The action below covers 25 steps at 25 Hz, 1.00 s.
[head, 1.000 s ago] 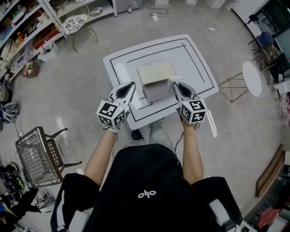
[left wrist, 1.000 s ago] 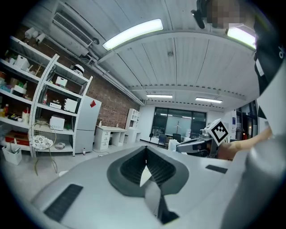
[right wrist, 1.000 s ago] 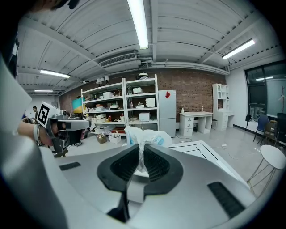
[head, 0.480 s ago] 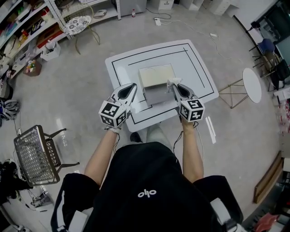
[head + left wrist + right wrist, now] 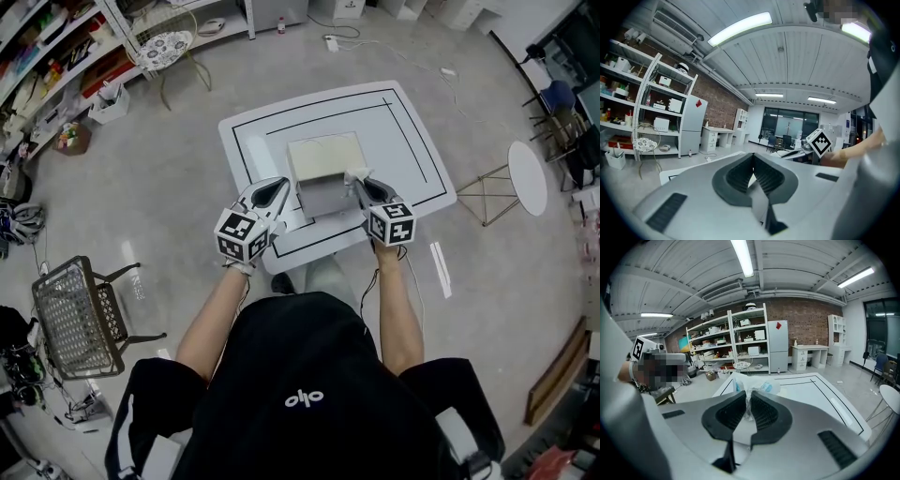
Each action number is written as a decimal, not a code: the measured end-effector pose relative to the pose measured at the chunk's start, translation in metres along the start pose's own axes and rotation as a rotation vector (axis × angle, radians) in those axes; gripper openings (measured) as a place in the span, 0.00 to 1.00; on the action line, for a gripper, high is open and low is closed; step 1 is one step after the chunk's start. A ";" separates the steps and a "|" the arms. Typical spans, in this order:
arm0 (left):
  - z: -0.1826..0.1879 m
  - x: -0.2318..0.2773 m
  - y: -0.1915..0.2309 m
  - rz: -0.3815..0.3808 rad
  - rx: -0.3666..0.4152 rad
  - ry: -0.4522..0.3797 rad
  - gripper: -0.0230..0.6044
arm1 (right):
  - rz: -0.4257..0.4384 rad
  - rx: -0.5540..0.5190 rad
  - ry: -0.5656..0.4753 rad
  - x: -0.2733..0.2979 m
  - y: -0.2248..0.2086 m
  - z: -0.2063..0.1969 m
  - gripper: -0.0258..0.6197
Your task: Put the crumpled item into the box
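Pinching crumpled item (image 5: 754,384) between right fingers (image 5: 729,414).

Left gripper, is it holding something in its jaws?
No, the left gripper has its jaws pressed together with nothing between them.

Whitish crumpled plastic (image 5: 753,385) pinched in right claw (image 5: 748,401), beside box (image 5: 323,167).
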State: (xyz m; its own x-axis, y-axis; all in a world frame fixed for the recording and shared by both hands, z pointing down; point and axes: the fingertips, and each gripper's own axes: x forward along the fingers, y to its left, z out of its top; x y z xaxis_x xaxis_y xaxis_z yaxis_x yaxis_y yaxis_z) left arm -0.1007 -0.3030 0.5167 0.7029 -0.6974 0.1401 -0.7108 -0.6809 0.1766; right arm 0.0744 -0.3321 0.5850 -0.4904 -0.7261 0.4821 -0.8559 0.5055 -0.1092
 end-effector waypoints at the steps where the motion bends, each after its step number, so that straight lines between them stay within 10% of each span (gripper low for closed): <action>1: -0.002 0.002 -0.001 0.000 -0.001 0.005 0.05 | 0.003 0.003 0.010 0.003 -0.002 -0.004 0.10; 25: -0.040 0.047 -0.009 0.002 -0.031 0.094 0.05 | 0.063 0.091 0.317 0.079 -0.034 -0.109 0.10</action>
State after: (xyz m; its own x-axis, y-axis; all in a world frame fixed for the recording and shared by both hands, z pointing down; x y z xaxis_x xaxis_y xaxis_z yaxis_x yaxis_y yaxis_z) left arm -0.0607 -0.3205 0.5608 0.7020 -0.6739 0.2306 -0.7120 -0.6711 0.2065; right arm 0.0823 -0.3558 0.7216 -0.4794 -0.5068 0.7165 -0.8438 0.4905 -0.2176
